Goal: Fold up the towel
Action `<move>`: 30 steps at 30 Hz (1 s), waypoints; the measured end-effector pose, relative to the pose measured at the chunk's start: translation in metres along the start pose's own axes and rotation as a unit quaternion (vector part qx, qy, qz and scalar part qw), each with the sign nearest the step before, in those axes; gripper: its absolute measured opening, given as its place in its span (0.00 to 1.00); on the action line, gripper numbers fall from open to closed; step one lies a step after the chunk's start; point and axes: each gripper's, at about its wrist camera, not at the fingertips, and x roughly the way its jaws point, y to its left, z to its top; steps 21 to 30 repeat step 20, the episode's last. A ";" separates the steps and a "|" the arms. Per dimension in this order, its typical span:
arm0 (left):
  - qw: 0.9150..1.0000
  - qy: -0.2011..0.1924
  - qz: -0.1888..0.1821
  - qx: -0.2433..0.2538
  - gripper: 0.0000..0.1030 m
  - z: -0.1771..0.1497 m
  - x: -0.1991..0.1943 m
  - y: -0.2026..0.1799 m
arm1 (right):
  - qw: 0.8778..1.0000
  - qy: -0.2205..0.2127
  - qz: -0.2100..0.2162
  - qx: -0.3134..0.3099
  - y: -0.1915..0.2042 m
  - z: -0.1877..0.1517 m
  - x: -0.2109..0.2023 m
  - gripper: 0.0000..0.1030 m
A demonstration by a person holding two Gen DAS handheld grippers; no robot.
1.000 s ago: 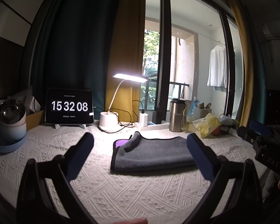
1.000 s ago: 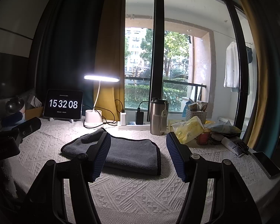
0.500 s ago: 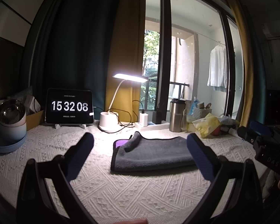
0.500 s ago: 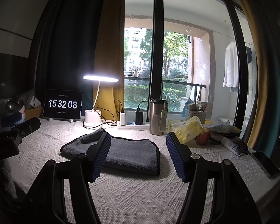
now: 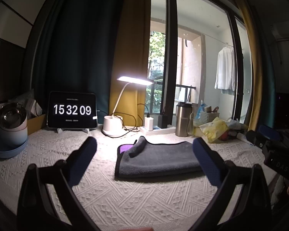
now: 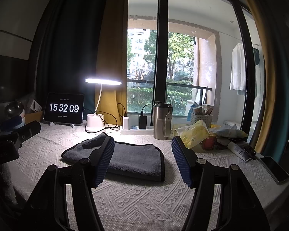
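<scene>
A dark grey towel (image 5: 158, 159) lies folded on the white textured tablecloth (image 5: 125, 198), its far left corner turned up over a purple patch (image 5: 125, 148). It also shows in the right wrist view (image 6: 133, 158). My left gripper (image 5: 144, 159) is open and empty, held back from the towel's near edge. My right gripper (image 6: 142, 159) is open and empty, above the towel's near edge, its left finger (image 6: 104, 159) in front of the towel. The right gripper's body shows at the right of the left wrist view (image 5: 275, 150).
Along the far edge stand a tablet clock (image 5: 72, 111), a lit desk lamp (image 5: 113, 127), a power strip with chargers (image 6: 134, 128), a steel tumbler (image 6: 161, 122) and yellow packets with clutter (image 6: 194, 134). A phone (image 6: 275, 169) lies at the right edge. Bowls (image 5: 11, 127) stand at the left.
The clock has gone from 15 32 08 to 15 32 09. Grippers and towel have not visibly moved.
</scene>
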 end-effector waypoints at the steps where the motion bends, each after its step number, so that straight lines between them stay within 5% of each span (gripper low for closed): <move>1: 1.000 0.000 0.000 0.000 0.98 0.000 0.000 0.000 | 1.000 0.000 0.000 0.000 -0.001 0.000 0.000 0.63; 30: 1.000 -0.002 -0.002 -0.008 0.98 0.002 0.001 0.005 | 1.000 -0.001 -0.002 -0.002 -0.002 0.003 0.000 0.63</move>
